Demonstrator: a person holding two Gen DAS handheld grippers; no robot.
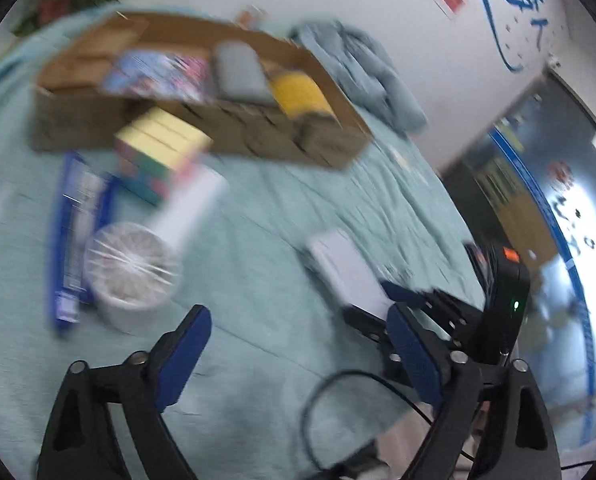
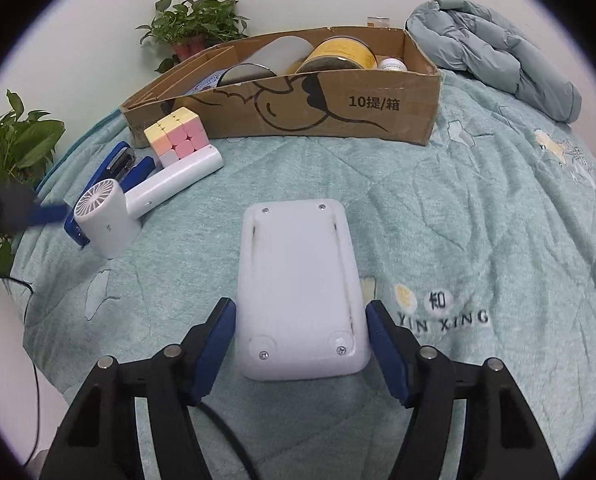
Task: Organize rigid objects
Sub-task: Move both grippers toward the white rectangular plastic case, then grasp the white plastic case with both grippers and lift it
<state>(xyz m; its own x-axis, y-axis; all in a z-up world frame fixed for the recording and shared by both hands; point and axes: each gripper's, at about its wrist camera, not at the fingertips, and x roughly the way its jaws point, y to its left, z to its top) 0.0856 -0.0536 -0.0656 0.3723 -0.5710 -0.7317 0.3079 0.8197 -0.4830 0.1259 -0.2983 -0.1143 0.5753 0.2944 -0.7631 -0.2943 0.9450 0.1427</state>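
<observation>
Left wrist view, blurred — left gripper (image 1: 298, 344) jaws apart over bare bedspread (image 1: 258, 240); handheld fan (image 1: 138, 264) at 10 o'clock.
Right wrist view — right gripper (image 2: 299, 344) jaws flank the white device (image 2: 298, 288), narrow gaps showing; cardboard box (image 2: 337, 108) at 12 o'clock.

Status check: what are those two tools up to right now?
Right tool open, straddling white flat device, small gaps each side. Left tool open, empty over blanket. Path to cardboard box unobstructed.
</observation>
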